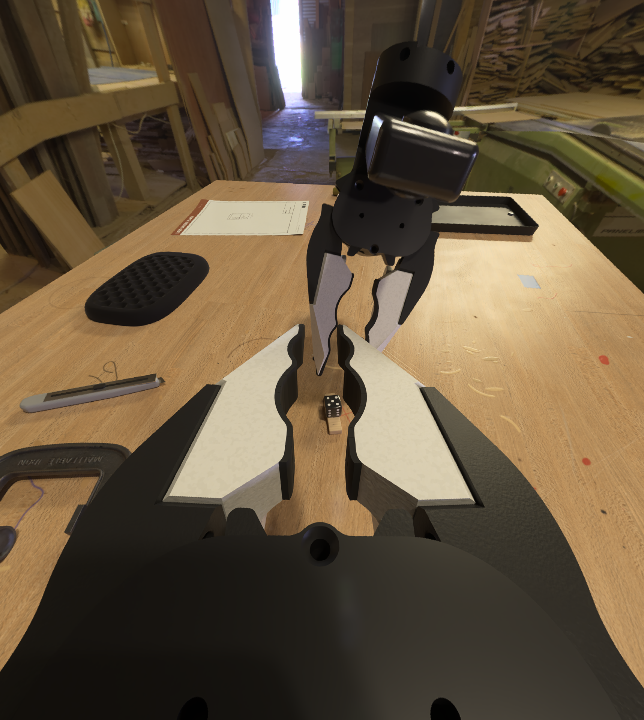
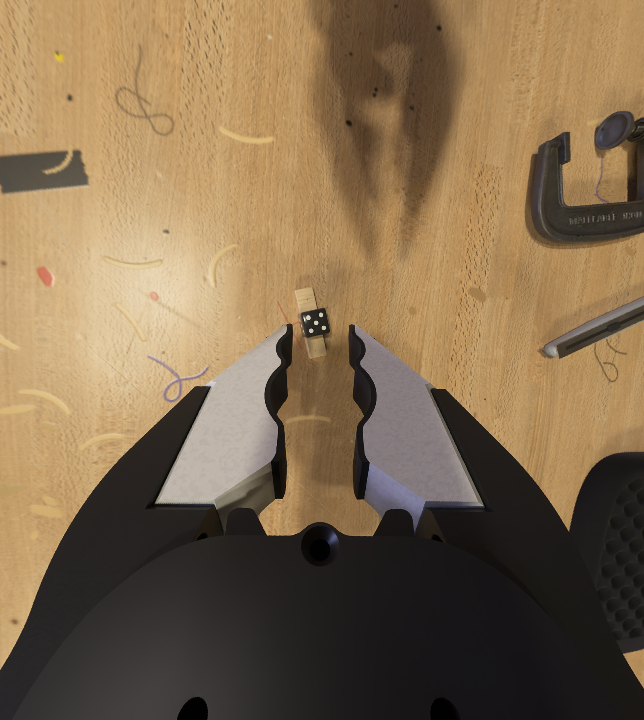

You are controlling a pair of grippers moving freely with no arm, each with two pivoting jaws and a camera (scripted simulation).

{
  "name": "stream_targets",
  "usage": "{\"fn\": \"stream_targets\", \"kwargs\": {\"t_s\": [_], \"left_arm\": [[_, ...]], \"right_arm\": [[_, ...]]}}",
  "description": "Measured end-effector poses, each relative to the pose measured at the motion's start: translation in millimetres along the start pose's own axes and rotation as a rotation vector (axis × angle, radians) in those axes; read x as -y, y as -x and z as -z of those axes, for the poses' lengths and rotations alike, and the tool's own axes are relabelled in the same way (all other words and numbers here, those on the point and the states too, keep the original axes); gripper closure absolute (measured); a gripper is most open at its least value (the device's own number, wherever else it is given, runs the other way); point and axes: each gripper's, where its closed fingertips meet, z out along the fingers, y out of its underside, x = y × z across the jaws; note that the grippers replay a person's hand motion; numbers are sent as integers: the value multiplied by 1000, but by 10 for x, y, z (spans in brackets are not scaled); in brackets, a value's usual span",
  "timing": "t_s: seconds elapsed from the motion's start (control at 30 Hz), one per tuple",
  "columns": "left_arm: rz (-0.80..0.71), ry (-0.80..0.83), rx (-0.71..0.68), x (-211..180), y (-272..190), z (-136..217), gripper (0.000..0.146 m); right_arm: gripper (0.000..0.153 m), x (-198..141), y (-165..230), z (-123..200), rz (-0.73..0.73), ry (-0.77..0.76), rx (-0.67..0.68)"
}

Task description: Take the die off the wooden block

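A small black die [image 2: 314, 322] with white pips sits on the middle of a thin wooden block [image 2: 305, 298] lying flat on the workbench. My right gripper [image 2: 319, 329] points straight down above them, open and empty, with the die just past its fingertips. In the left wrist view the die [image 1: 332, 405] and block [image 1: 334, 427] lie low between my left gripper's fingers. My left gripper [image 1: 321, 329] is open and empty, held above the bench. The right gripper's fingers [image 1: 328, 307] hang down just beyond it.
On the bench are a C-clamp [image 1: 32, 479] [image 2: 601, 187], a grey utility knife [image 1: 90, 391] [image 2: 608, 323] and a black honeycomb pad [image 1: 147, 288] [image 2: 639, 553]. A paper sheet [image 1: 242, 217] and a black tray [image 1: 484, 218] lie at the far end. Black tape [image 2: 39, 171] is stuck down.
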Motion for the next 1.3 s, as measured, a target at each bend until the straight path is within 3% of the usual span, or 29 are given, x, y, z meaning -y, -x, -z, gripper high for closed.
{"fn": "stream_targets", "kwargs": {"t_s": [0.33, 0.73, 0.83, 1.07, 1.17, 1.3], "left_arm": [[8, 7, 7, -38, 37, 4, 130], [11, 6, 11, -63, 56, -3, 130], [3, -14, 2, -20, 34, 15, 130], [-7, -85, -77, 87, -98, 39, 130], [-16, -104, -108, 122, -160, 39, 130], [-21, -111, -122, 142, -194, 37, 130]], "right_arm": [[126, -69, 50, -264, 171, 51, 99], [136, -140, 39, -337, 164, 72, 160], [136, 54, -56, -36, 133, -42, 125], [136, 840, -319, 1121, 184, -391, 23], [136, 1045, -308, 1308, 255, -417, 39], [136, 1181, -235, 1308, 324, -390, 90]]}}
